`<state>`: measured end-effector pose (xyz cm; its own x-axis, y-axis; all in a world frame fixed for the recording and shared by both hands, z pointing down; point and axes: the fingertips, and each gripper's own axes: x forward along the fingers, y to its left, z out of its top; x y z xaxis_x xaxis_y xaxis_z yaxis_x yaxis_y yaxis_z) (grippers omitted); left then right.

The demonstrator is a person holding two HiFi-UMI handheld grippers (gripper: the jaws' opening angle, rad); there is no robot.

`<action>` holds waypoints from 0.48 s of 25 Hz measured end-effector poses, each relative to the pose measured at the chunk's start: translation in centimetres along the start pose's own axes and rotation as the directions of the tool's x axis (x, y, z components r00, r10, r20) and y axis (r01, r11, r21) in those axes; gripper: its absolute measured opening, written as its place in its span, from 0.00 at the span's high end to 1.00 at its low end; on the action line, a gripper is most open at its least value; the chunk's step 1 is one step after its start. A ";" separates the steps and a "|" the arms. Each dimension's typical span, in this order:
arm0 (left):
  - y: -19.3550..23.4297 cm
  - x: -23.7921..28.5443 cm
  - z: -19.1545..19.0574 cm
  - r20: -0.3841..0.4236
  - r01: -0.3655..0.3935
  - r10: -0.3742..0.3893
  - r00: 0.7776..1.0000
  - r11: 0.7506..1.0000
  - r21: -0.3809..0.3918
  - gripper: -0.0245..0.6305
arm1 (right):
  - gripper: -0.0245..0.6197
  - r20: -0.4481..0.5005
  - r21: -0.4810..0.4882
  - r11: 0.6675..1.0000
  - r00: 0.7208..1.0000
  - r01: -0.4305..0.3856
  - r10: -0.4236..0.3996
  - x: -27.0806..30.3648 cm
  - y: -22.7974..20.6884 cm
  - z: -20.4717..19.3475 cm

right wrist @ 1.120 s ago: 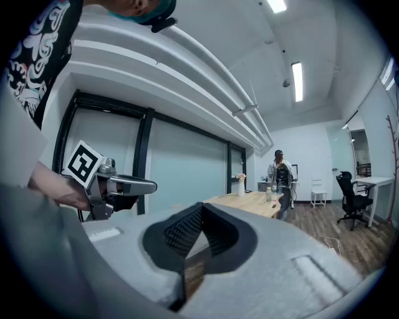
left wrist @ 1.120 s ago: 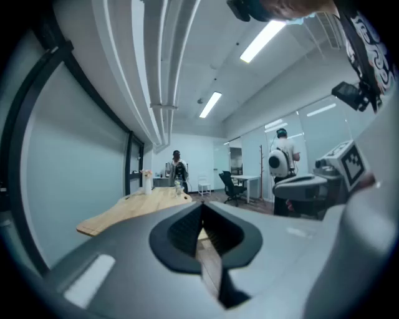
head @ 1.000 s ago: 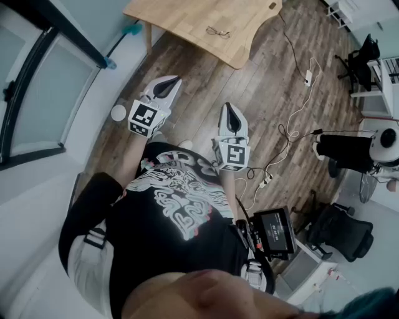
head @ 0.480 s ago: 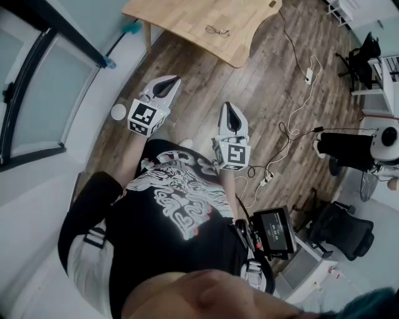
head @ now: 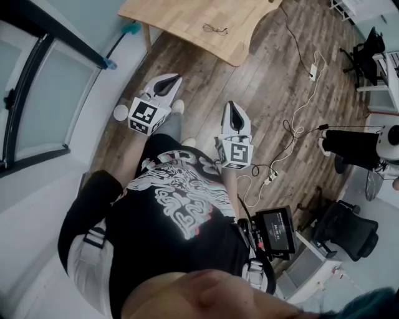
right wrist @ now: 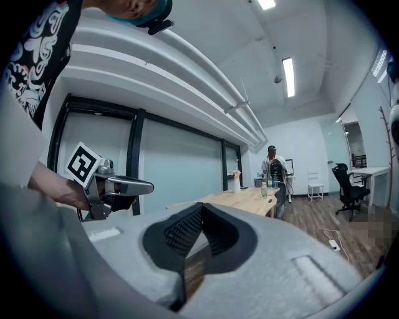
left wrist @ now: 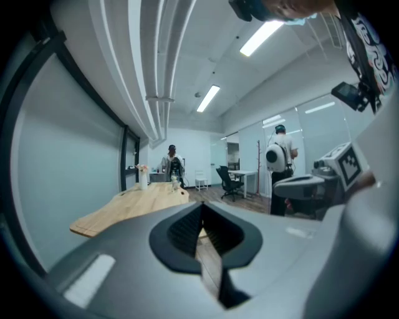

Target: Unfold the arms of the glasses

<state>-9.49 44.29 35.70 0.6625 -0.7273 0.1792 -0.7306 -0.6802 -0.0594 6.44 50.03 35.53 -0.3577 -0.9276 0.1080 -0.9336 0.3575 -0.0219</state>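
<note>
**Both tongs held at waist height, before any contact.** The left gripper point(head: 168, 84) and the right gripper point(head: 231, 109) both point forward over the wooden floor point(head: 262, 81). In each gripper view the two jaws are pressed together at their tips, with nothing between them. The grippers are near each other but do not touch.

The glasses point(head: 215, 28) lie on the light wooden table point(head: 181, 15), near its front edge and well apart from both grippers. We cannot tell from this far whether their arms are folded. A vase point(right wrist: 235, 182) and a bottle point(right wrist: 264, 188) stand towards the table's far end.

We judge that the task has not yet begun: the approach and the opening of the jaws are both to come.

The risks we foresee are these:
- **Sliding:** the thin frame may slide on the smooth tabletop, or off its edge, if only one gripper touches it.
- **Damage:** a grip on a lens, or too hard a pull on an arm, could smear the lens or strain the hinge.
- **Tripping:** the cable point(head: 293, 128) on the floor to the right could catch a foot.
</note>
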 end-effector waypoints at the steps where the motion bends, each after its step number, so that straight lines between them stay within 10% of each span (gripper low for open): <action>1: 0.3 0.6 -0.2 -0.009 0.003 -0.003 1.000 1.000 -0.001 0.98 | 0.96 -0.002 0.002 1.000 1.000 -0.008 0.008 0.7 -0.3 -0.3; 12: 7.0 13.0 -1.6 -0.053 0.046 -0.048 0.997 0.998 -0.043 0.98 | 0.96 -0.111 -0.034 0.996 0.991 -0.081 0.077 13.0 -4.9 -2.8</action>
<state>-6.22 30.25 39.19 0.6873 -0.6877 0.2337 -0.7058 -0.7084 -0.0087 6.43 36.53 39.83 -0.4245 -0.8793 0.2160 -0.9002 0.4354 0.0033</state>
